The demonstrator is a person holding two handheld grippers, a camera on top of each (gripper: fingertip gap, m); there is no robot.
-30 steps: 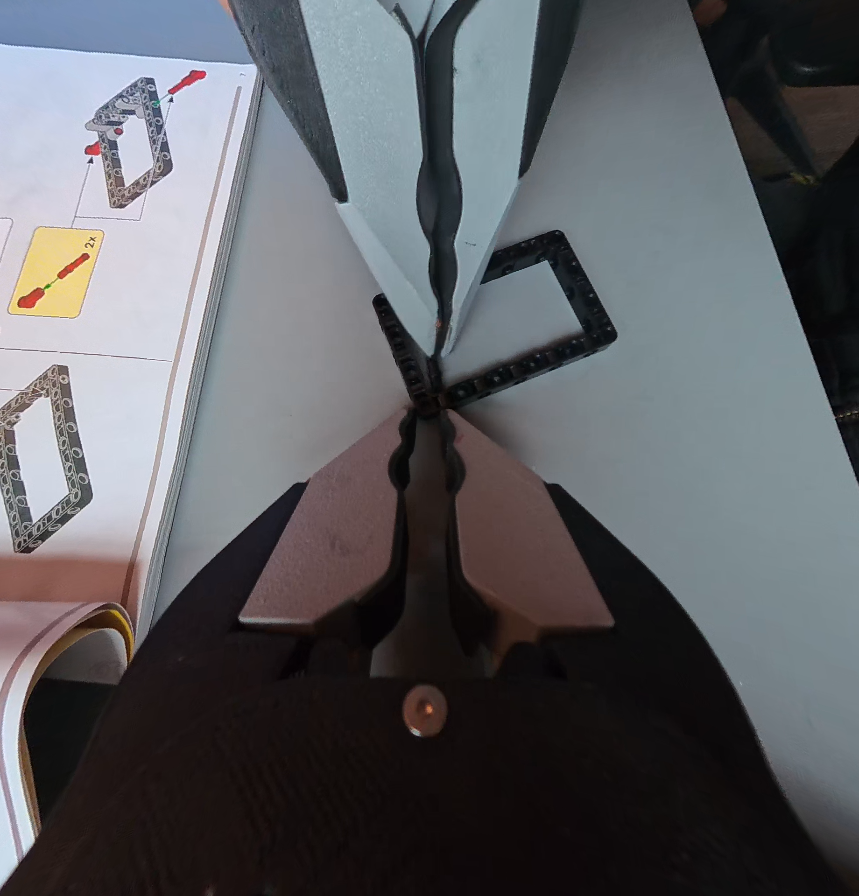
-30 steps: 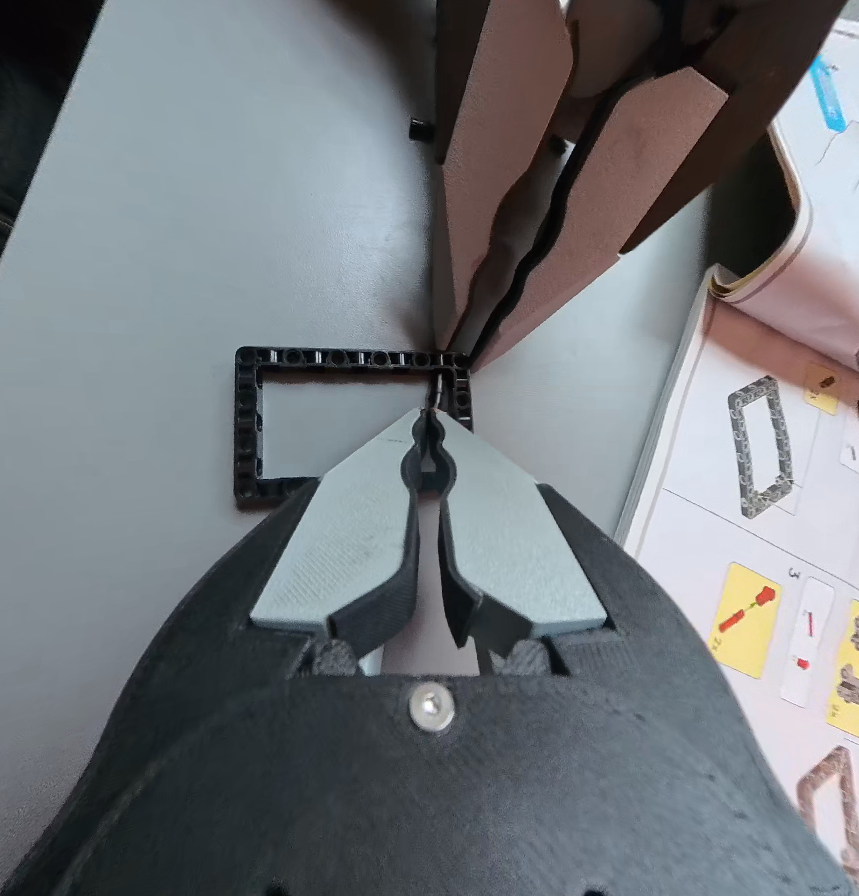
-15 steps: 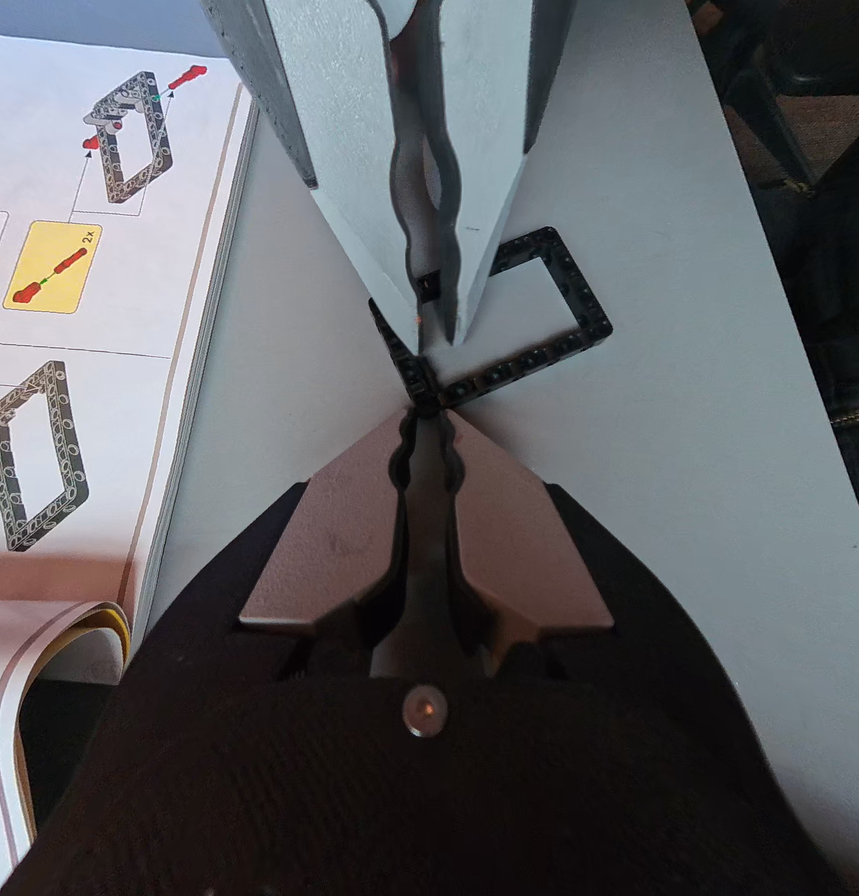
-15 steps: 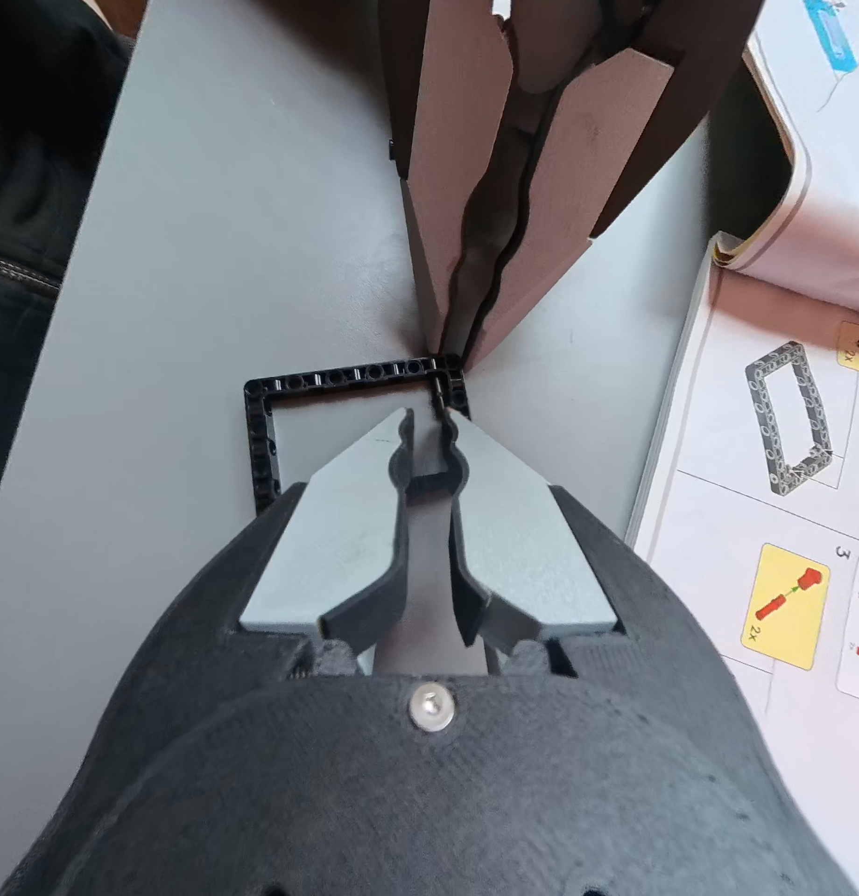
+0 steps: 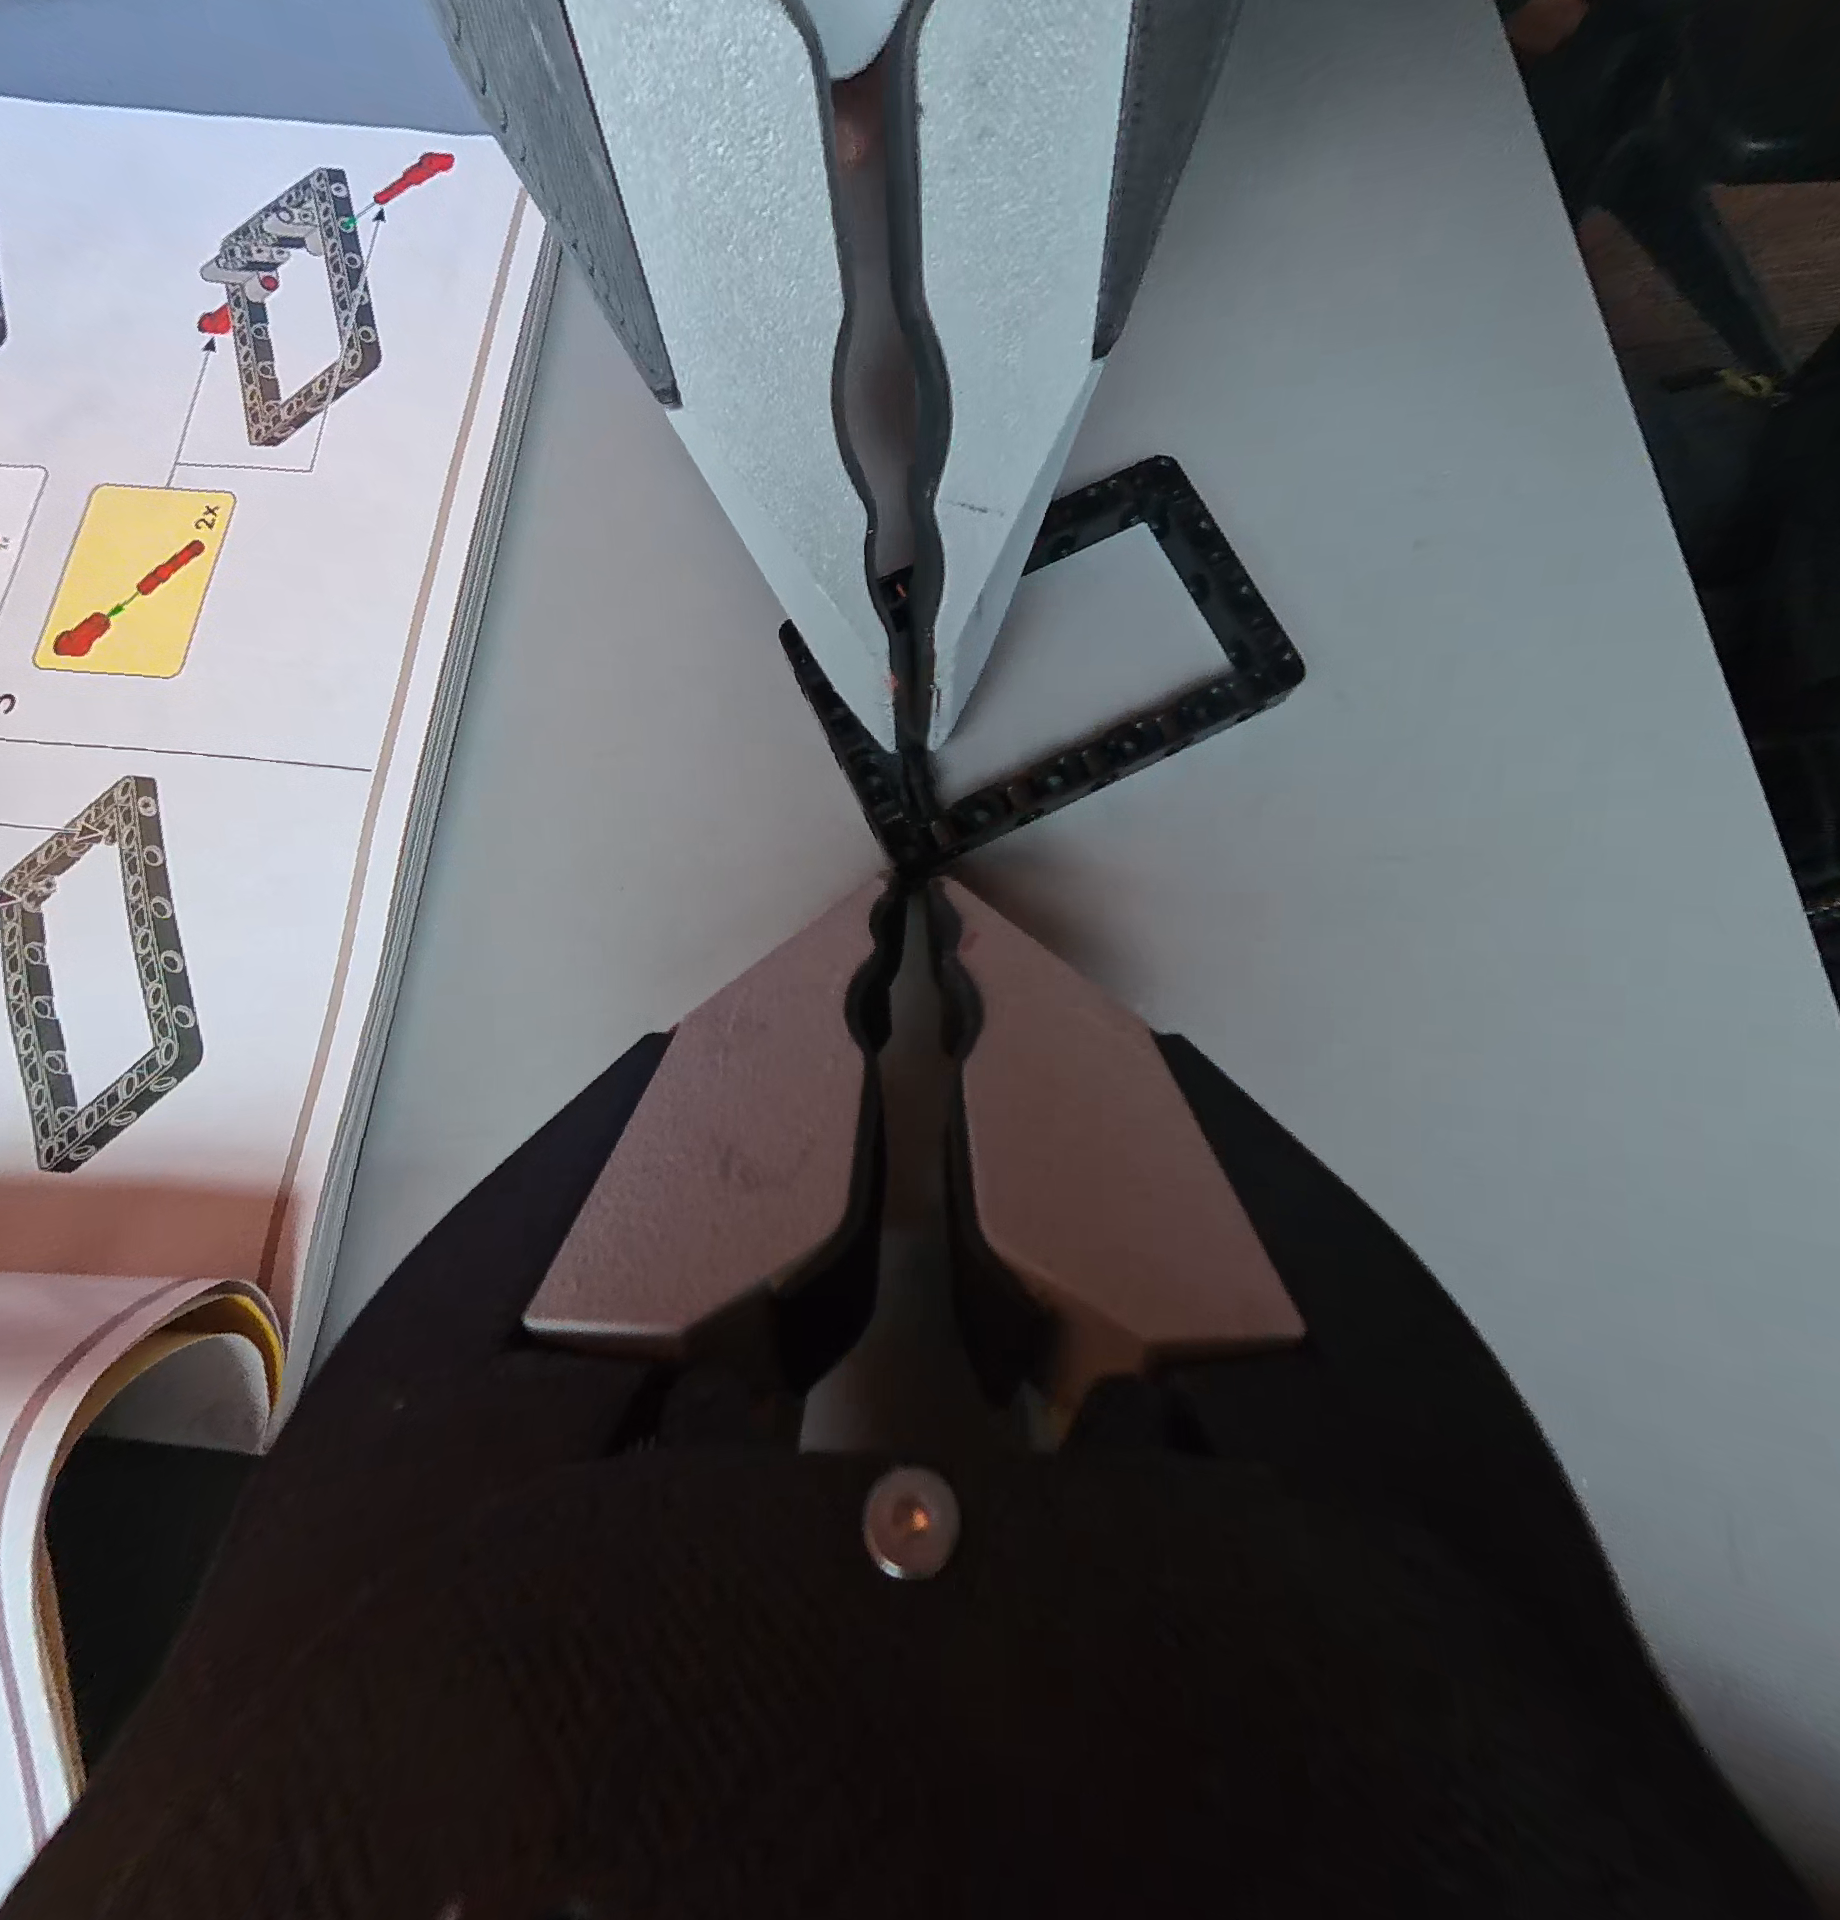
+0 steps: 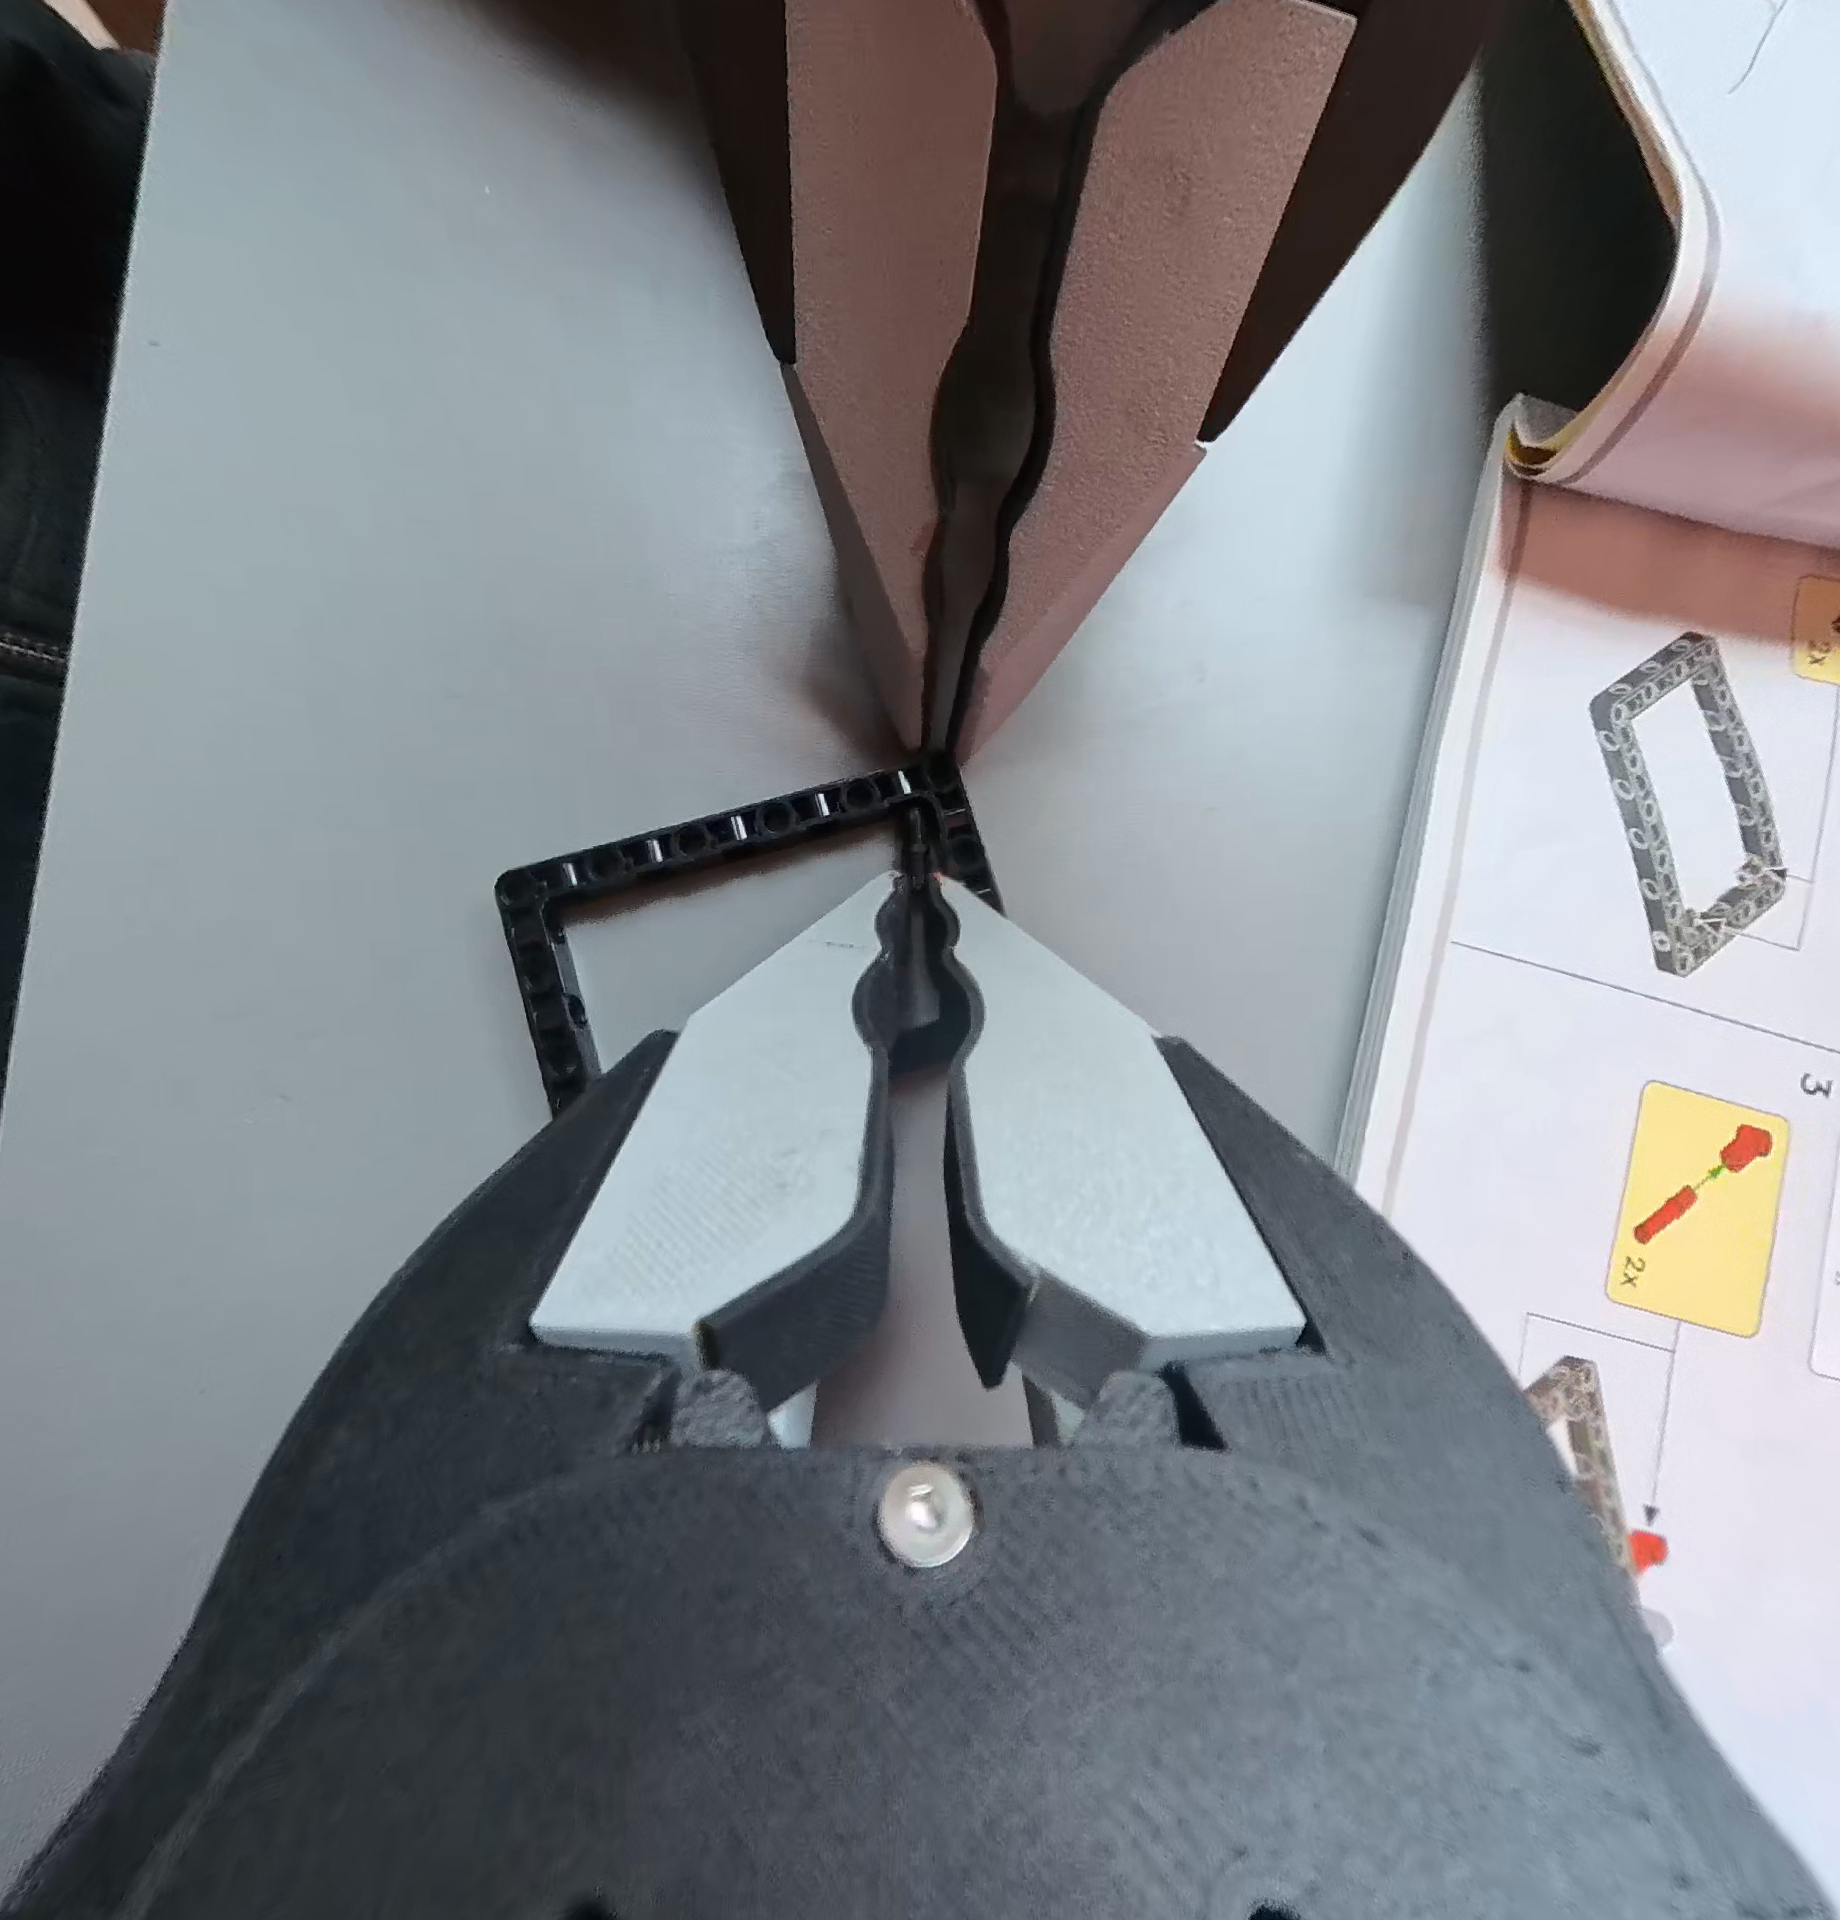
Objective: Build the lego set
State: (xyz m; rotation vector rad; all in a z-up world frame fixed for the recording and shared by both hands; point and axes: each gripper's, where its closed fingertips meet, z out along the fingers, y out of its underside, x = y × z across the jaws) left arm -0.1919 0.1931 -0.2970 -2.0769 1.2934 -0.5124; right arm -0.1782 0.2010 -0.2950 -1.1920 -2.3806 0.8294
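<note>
Frame: black rectangular lego frame [image 5: 1222, 691] with pin holes along its beams, lying flat on the grey table [image 5: 1415, 1039]; one corner sits between the two gripper tips.
Left gripper [image 5: 911, 883]: pinkish-brown fingers on a black body, tips drawn together to a sliver at the frame's near corner. Tips touch or nearly touch that corner; whether they pinch it, I cannot tell.
Right gripper [image 6: 921, 883]: pale grey fingers with dark inner pads, coming in from the opposite side, tips over the inside of the same corner. Narrow gap only, closed around a small dark pin [image 6: 914, 847].
Pin: stands between the right tips and the corner beam, its far end at a hole in the frame; how far seated, too small to tell. A speck of red shows beside the right tips.
Grippers relative: tips point at each other, the corner beam between them.
Booklet: open instruction booklet [image 5: 220, 623] lying beside the frame, pages showing drawings of a frame and red pins; one page curls up at the edge.
</note>
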